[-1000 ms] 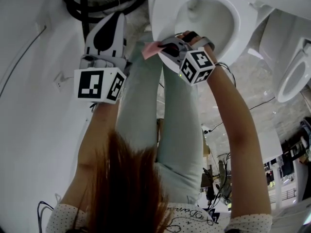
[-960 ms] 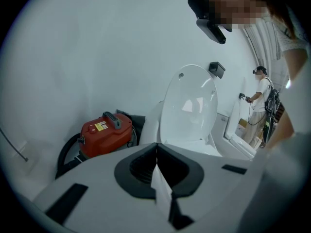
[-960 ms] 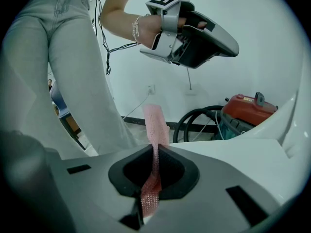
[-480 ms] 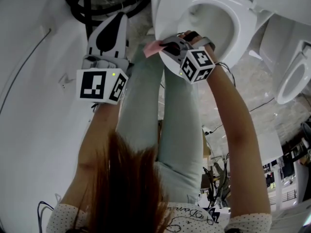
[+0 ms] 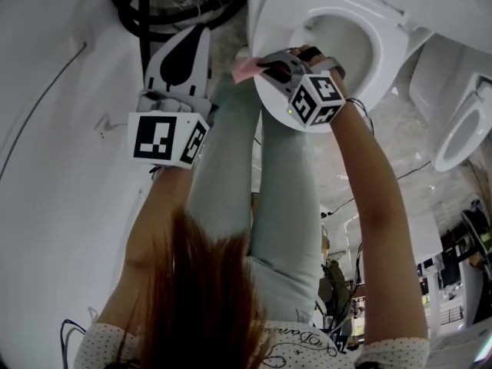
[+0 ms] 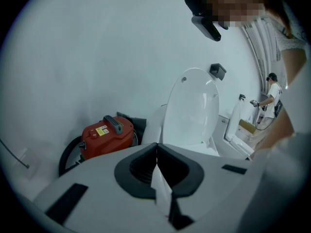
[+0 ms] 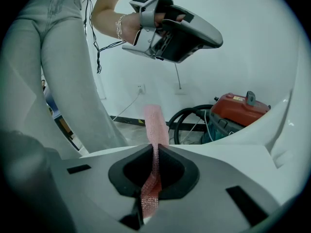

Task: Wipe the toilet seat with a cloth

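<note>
The right gripper [image 5: 267, 67] is clenching a pink cloth [image 5: 244, 69] between its jaws, and a strip of the cloth is sticking out past the jaw tips. The cloth is sitting just beside the outer rim of the toilet seat [image 5: 382, 52], at the rim's near-left edge. The left gripper [image 5: 198, 35] is hovering to the left of the toilet seat, jaws pressed together and gripping nothing. A red vacuum [image 6: 104, 135] is standing beyond the toilet seat.

Head view: from person's head, steeply down past hair, arms, legs onto toilet [image 5: 389, 58] at frame top. Left gripper view: low, close over own jaws, faces raised toilet lid [image 6: 192, 106], red vacuum [image 6: 107, 136]. Right gripper view: low beside toilet, faces back toward legs, left gripper [image 7: 216, 39], same vacuum.
</note>
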A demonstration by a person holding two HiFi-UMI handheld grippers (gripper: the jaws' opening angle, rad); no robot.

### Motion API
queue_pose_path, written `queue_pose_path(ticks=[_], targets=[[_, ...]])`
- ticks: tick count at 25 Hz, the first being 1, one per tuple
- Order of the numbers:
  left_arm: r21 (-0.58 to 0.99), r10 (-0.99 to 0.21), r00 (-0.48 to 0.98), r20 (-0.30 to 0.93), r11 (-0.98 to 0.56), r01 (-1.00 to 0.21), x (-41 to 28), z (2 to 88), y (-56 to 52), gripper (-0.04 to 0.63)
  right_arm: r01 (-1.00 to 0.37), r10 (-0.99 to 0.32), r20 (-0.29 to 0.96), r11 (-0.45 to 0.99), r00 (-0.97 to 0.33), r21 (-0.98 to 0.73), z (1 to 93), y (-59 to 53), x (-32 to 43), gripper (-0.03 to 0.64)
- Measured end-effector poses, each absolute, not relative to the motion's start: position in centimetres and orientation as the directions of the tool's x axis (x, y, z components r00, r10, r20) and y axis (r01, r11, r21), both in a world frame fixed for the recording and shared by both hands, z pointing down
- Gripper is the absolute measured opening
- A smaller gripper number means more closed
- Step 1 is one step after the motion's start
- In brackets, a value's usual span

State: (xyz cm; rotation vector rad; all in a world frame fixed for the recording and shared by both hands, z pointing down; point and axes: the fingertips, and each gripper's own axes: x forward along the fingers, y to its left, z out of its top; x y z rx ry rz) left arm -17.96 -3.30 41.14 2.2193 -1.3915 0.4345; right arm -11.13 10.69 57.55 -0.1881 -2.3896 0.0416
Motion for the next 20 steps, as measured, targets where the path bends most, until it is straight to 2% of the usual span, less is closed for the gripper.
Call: queue_pose_path(ticks=[11,20], targets=[[0.228,-0.749,0.419,0.513,-0.352,-0.908,-18.6,41.3,-3.7,-0.008,0.059,0.086,0.672,0.996,-0.736,-0.062,57.5,6.8,-11.3,0.025],[0.232,-0.746,0.418,0.519,-0.347,-0.909,-18.7,41.5,-3.9,-0.008,-0.045,0.01,0.661,0.997,-0.75,-0.065,57.4,4.8,-11.2,0.024]])
